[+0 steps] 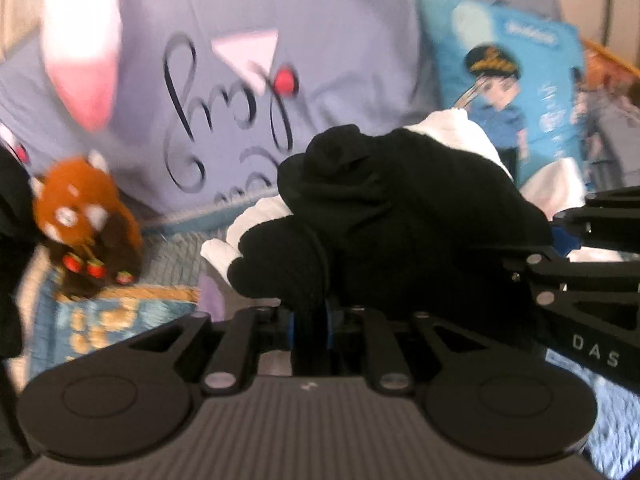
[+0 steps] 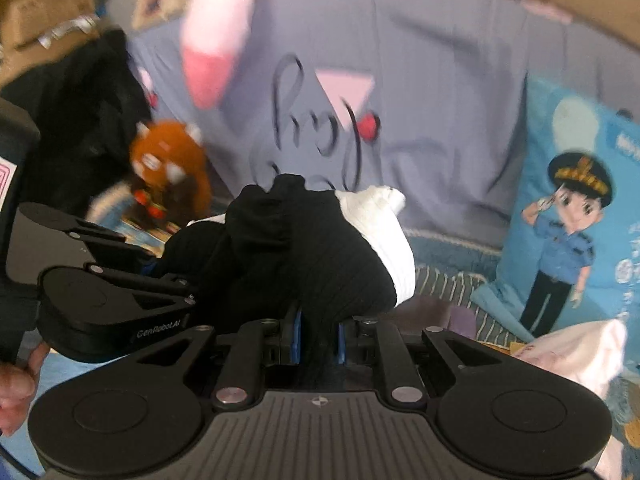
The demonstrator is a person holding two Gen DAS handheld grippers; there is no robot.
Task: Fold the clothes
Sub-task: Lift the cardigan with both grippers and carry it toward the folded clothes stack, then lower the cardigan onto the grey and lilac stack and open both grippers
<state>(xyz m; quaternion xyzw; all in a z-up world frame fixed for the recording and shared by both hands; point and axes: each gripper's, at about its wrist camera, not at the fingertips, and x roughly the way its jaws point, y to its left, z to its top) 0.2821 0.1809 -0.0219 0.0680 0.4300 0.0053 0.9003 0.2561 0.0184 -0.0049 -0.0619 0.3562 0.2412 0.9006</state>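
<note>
A black-and-white garment (image 2: 312,248) hangs bunched between two handheld grippers above a bed.

The left gripper (image 1: 312,320) and the right gripper (image 2: 318,340) each pinch a fold of its black cloth, side by side. Behind: a lilac cushion (image 1: 320,52), a red-panda plush (image 1: 80,216) and a blue cartoon pillow (image 2: 572,216).

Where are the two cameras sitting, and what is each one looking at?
Left wrist: sits on the left tool, looking along it at the black and white garment it grips; the right tool shows.
Right wrist: sits on the right tool, gripping the same garment; the left tool and a hand show.
Shared: garment, toy, pillow.
</note>
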